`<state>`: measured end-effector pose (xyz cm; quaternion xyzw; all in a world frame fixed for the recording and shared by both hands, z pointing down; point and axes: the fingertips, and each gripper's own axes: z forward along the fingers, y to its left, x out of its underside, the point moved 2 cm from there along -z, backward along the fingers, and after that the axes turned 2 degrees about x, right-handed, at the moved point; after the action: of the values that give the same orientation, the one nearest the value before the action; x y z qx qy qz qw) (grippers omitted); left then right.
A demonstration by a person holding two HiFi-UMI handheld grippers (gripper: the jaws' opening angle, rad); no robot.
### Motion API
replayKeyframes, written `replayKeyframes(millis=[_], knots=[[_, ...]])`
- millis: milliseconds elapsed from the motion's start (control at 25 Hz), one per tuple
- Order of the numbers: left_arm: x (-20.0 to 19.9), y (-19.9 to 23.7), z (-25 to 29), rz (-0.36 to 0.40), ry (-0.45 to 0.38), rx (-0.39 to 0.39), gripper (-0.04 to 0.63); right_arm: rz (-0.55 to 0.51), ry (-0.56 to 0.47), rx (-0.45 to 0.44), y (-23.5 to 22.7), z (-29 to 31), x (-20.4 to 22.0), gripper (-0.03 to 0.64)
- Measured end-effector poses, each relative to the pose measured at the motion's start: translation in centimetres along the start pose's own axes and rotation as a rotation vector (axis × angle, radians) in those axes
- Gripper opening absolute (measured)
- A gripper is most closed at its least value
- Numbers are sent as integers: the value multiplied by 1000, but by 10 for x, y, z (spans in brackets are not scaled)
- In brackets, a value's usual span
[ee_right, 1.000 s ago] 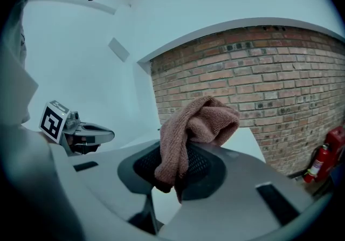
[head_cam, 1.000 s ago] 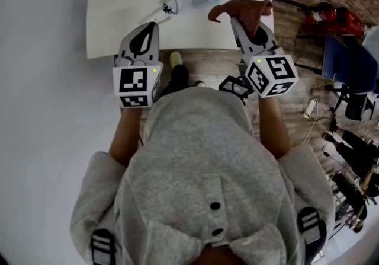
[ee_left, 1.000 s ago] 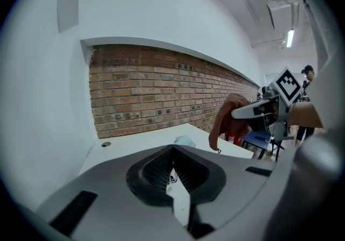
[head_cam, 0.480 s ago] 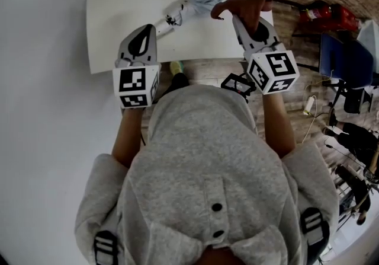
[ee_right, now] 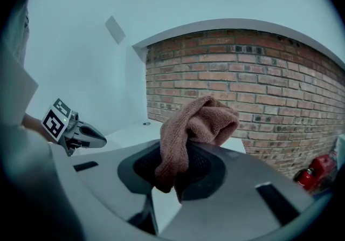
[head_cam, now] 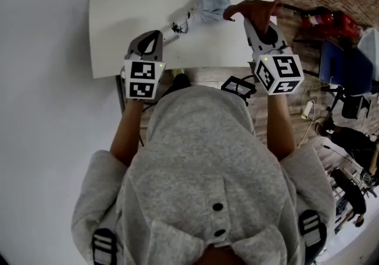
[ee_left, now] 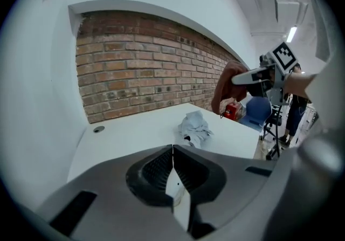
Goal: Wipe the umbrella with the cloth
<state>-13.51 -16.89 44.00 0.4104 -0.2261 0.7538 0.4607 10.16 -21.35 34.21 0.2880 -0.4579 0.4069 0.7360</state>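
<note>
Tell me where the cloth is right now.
In the head view, the brown cloth is clamped in the right gripper, over the table's right edge, just right of the umbrella.

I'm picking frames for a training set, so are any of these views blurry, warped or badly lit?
Head view: sharp and evenly lit, though the white table is nearly washed out. Left gripper view: strong fisheye bends the brick wall, and the corners are dark. Right gripper view: same bending, with a bluish cast; the cloth in the right tongs is crisp.
</note>
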Motion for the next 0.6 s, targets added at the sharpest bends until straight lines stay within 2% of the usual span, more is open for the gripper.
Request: replayKeyframes(millis=[280, 480, 600], knots=[[49, 5, 47, 42, 135, 123, 20, -30, 69, 32, -10, 29, 22, 78], [62, 2, 63, 90, 221, 198, 109, -81, 142, 60, -17, 39, 30, 78], [69, 5, 67, 109, 278, 220, 129, -135, 193, 73, -19, 49, 35, 78]])
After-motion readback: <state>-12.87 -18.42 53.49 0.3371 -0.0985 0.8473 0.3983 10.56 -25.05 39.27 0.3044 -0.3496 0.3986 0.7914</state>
